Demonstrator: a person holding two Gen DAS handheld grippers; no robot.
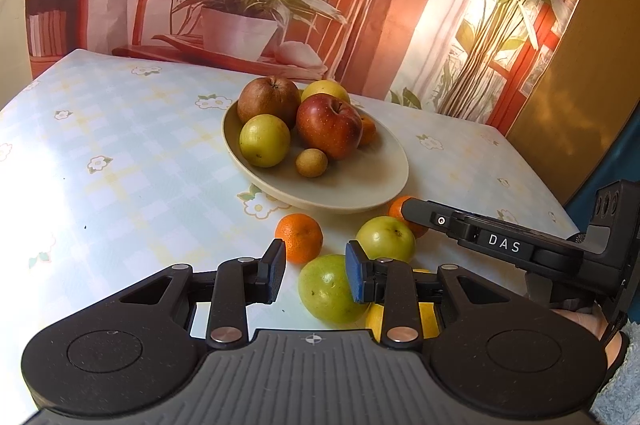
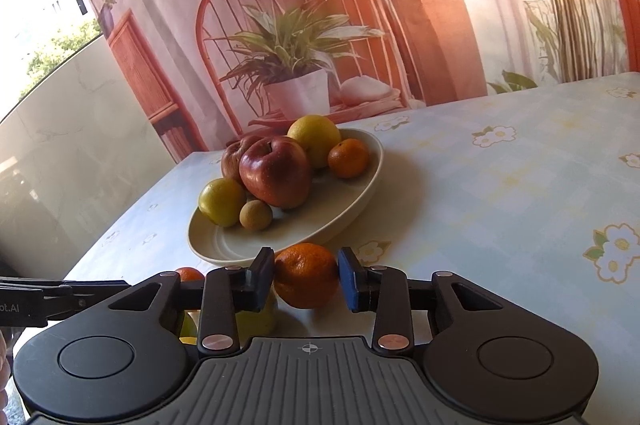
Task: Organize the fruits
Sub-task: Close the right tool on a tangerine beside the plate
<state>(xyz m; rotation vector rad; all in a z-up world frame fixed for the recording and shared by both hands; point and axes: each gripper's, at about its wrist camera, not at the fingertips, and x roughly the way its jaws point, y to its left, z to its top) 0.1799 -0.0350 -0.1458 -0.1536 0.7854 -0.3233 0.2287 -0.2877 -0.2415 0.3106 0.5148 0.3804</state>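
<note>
A beige plate (image 1: 360,185) holds a red apple (image 1: 329,126), a brown apple, a yellow-green fruit, a yellow fruit, a small brown fruit and a tangerine. The plate (image 2: 224,245) shows too in the right wrist view. On the cloth in front lie a tangerine (image 1: 299,237), two green fruits (image 1: 328,289) (image 1: 385,239), a yellow fruit and another tangerine (image 1: 400,209). My left gripper (image 1: 316,275) is open, just above the near green fruit. My right gripper (image 2: 306,279) stands open around a tangerine (image 2: 306,275); a small gap shows at the right pad.
The table carries a pale checked cloth with flowers (image 2: 520,185). A printed backdrop of a chair and potted plant (image 1: 248,5) hangs behind it. The right gripper's body (image 1: 520,245) reaches in from the right, close to the loose fruits. A pale wall (image 2: 60,145) stands left.
</note>
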